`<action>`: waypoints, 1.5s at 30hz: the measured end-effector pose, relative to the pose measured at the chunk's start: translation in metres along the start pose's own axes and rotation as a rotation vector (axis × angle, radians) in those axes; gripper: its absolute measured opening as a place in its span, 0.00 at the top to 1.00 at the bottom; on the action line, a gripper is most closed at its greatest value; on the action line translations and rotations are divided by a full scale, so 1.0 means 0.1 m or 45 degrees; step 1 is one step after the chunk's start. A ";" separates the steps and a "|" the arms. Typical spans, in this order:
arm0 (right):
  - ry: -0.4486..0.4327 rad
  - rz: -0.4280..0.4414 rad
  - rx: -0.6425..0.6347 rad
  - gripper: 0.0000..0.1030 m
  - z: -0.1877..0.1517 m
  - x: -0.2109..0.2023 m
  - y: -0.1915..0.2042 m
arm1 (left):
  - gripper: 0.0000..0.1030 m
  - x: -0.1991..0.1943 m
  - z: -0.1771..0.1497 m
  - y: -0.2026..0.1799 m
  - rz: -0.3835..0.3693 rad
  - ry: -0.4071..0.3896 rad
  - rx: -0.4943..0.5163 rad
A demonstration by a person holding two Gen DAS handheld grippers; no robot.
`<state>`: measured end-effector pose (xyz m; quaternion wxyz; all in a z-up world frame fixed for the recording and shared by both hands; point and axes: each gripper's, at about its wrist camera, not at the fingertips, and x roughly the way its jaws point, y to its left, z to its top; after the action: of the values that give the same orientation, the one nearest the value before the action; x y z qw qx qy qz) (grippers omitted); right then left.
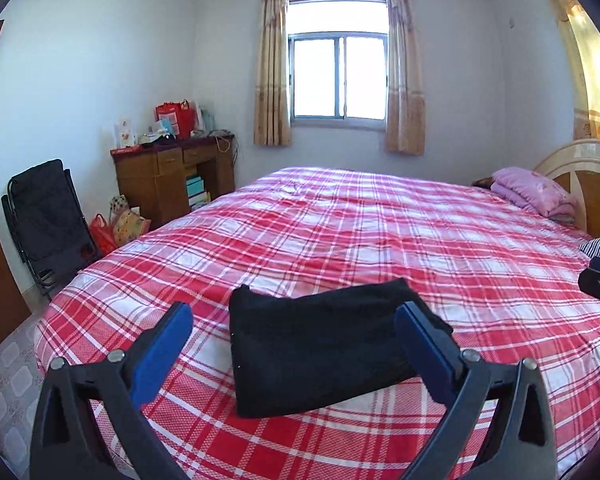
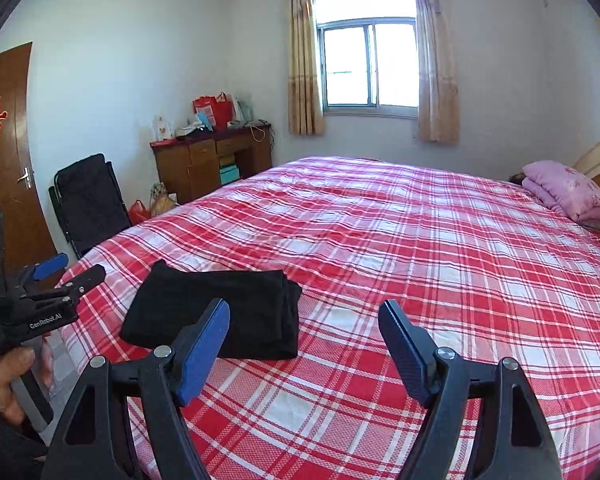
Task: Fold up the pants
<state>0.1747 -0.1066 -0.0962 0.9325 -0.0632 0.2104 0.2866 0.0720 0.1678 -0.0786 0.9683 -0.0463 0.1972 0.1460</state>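
Observation:
The black pants [image 1: 316,344] lie folded into a compact rectangle on the red plaid bed [image 1: 380,220], near its front left corner. They also show in the right wrist view [image 2: 220,312]. My left gripper [image 1: 296,320] is open and empty, held above the bed with its blue fingers either side of the pants in view, not touching them. My right gripper [image 2: 304,316] is open and empty, hovering above the bed to the right of the pants. The left gripper also shows at the left of the right wrist view [image 2: 72,270], open.
A folded pink blanket [image 1: 536,194] lies by the headboard [image 1: 580,168] at the far right. A wooden desk [image 1: 172,176] with bags, a black folding chair [image 1: 48,220] and a brown door [image 2: 8,152] stand left of the bed. A curtained window [image 1: 338,76] is behind.

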 end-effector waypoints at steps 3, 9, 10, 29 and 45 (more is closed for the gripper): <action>-0.010 0.014 -0.005 0.24 0.02 -0.04 0.03 | 0.00 -0.02 0.02 0.00 -0.002 -0.009 -0.002; -0.019 0.023 -0.014 0.24 0.01 -0.08 0.07 | 0.00 -0.04 0.01 0.02 0.004 -0.016 -0.024; -0.021 0.025 -0.013 0.24 0.01 -0.09 0.07 | 0.00 -0.04 0.01 0.02 0.005 -0.017 -0.026; -0.016 0.031 -0.007 0.24 0.00 -0.08 0.07 | 0.00 -0.03 0.00 0.00 0.006 -0.009 -0.032; -0.018 0.026 -0.011 0.24 0.00 -0.09 0.07 | 0.00 -0.01 -0.02 -0.02 0.006 0.016 -0.019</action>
<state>0.1644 -0.1049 -0.0923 0.9308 -0.0628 0.2032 0.2973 0.0706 0.1653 -0.0798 0.9664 -0.0540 0.2021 0.1495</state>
